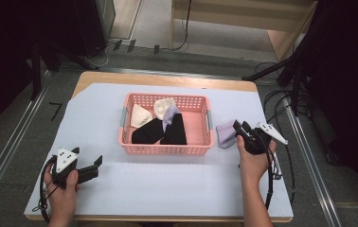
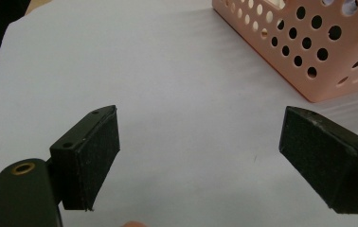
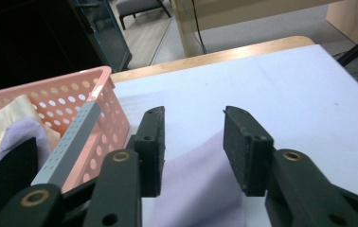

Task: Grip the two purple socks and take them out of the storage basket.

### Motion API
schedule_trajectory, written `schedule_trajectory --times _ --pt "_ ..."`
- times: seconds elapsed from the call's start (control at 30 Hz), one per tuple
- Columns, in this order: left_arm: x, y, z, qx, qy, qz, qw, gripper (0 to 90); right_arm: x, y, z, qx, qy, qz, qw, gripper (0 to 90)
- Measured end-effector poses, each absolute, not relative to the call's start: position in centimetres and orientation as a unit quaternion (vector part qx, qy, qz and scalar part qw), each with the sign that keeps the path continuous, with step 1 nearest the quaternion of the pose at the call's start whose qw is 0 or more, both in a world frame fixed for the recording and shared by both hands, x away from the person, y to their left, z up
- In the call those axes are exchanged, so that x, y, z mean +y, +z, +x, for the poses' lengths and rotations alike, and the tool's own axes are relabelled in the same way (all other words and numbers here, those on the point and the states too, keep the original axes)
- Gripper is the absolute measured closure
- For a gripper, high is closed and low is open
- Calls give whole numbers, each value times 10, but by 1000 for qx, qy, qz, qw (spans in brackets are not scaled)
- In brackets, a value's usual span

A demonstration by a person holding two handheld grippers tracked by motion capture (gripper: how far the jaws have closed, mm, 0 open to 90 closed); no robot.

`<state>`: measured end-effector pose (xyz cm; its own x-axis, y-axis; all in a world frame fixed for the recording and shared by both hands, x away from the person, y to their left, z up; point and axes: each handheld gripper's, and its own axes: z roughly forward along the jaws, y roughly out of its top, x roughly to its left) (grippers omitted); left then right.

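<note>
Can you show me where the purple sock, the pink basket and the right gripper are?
Purple sock (image 1: 225,134), high view, middle of the cloth beside the basket.
Pink basket (image 1: 165,150), high view, its near wall.
Right gripper (image 3: 193,149), right gripper view, midway between its fingers, over the sock.

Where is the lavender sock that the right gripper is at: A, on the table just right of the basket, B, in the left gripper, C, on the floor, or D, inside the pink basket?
A: the lavender sock lies on the table beside the pink basket, with the right gripper at it.
</note>
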<state>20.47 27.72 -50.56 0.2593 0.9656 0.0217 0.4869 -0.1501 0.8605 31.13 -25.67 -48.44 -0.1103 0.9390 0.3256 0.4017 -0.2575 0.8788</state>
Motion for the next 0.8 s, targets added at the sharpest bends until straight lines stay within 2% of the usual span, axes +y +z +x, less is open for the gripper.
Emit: schedule_trajectory --times 0.27,0.53,0.8 --pt "276 -506 205 525 309 693 384 142 -247 -465 298 548 534 583 273 569" --pt "276 -506 205 525 309 693 385 142 -200 -445 306 587 542 537 271 578" --pt "276 -506 205 524 308 694 386 142 -156 -440 322 618 530 517 264 582"
